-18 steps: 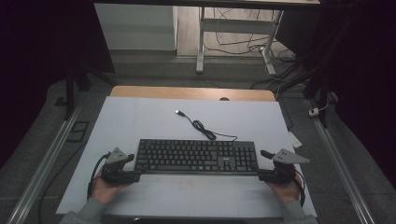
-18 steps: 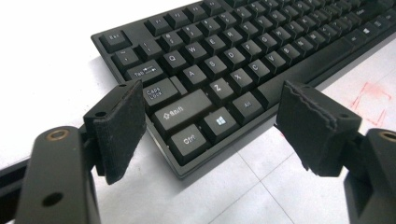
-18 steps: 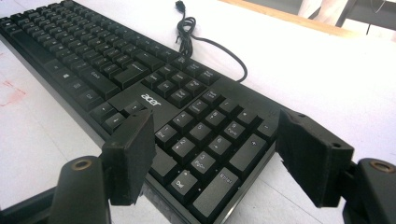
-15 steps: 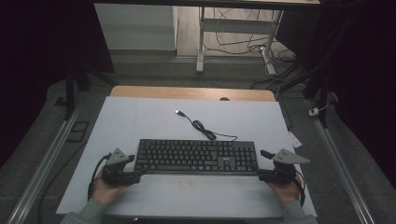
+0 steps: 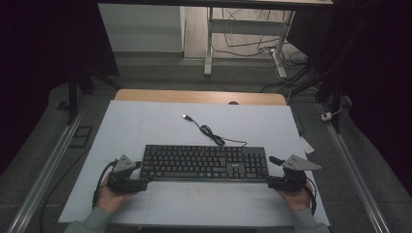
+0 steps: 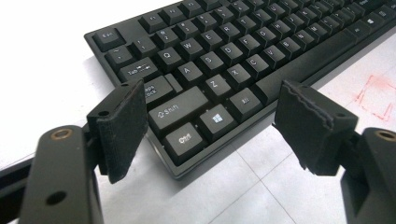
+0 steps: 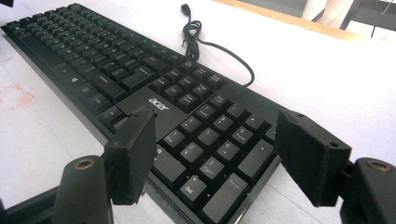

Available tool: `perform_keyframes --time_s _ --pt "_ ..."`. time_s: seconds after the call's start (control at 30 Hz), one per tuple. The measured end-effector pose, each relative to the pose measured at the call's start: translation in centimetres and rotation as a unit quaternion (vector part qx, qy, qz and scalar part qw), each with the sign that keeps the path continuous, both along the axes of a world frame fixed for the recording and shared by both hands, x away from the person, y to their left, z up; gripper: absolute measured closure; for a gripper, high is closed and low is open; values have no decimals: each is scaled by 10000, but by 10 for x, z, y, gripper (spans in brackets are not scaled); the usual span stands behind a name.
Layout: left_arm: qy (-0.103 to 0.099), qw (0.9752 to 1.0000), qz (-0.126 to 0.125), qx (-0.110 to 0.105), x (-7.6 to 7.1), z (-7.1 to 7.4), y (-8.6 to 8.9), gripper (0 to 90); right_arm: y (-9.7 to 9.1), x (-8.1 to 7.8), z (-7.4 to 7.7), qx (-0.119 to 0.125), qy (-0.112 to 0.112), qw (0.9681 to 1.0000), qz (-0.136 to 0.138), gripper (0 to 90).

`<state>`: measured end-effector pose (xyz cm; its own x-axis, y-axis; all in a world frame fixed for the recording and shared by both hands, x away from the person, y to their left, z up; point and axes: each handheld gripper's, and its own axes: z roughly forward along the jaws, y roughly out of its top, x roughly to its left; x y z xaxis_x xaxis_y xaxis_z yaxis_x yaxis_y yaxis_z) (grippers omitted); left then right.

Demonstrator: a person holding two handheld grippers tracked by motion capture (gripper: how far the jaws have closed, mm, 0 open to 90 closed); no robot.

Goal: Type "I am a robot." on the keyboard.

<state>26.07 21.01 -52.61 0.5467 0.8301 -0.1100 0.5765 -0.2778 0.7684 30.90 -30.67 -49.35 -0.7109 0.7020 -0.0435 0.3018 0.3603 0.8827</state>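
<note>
Nothing has shifted: both tools, left (image 5: 145,178) and right (image 5: 268,180), still sit wide open at the keyboard's (image 5: 204,162) ends, gripping nothing yet.

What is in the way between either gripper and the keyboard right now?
Nothing visible. The left gripper stands open around the keyboard's near left corner, and the right gripper stands open around its numpad corner; its cable lies behind it.

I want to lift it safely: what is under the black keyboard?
The black keyboard lies flat on the white table sheet, faint red marks beside its front edge. Its black cable trails behind. Whatever lies directly beneath is covered by the keyboard.
</note>
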Motion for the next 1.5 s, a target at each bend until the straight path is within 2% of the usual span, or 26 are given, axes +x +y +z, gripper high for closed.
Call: perform_keyframes --time_s 0.17,0.43,0.73,0.8,0.83,0.9,1.03,1.07,1.1,1.13,1.17,1.27,1.37,1.4,1.5 --pt "10 10000 -42 75 2 -2 -3 265 5 0 1 135 45 9999 81 305" --pt "-31 10000 85 26 4 -1 -1 288 21 2 4 89 71 9997 214 316" --pt "-108 9997 230 -29 14 16 -2 344 39 10 11 86 137 9993 340 348" --pt "-141 9996 223 -33 16 17 -4 353 43 12 11 114 138 9992 371 357" --pt "-158 9996 218 -33 17 17 -5 370 49 15 12 35 172 9989 427 378" --pt "-172 9997 190 4 17 16 -6 381 53 16 12 29 172 9989 447 393" --pt "-191 9997 150 78 16 15 -7 418 68 19 13 -65 212 9984 524 493" --pt "-197 9997 140 65 16 16 -6 427 72 20 13 -93 218 9983 538 531" --pt "-208 9997 139 64 15 16 -5 450 79 20 14 -114 247 9978 597 616" --pt "-219 9996 140 68 15 16 -5 465 83 21 15 -85 269 9976 624 665" --pt "-223 9996 136 68 14 16 -4 465 83 21 15 -85 269 9976 624 665" --pt "-216 9997 130 60 14 15 -2 529 99 23 18 -63 336 9967 735 805" --pt "-224 9997 101 76 14 15 -3 572 116 28 22 -96 340 9954 886 860" --pt "-223 9997 82 81 14 15 -4 572 116 28 22 -96 340 9954 886 860" --pt "-223 9997 25 108 14 14 -5 619 136 32 29 -172 293 9937 1070 897"
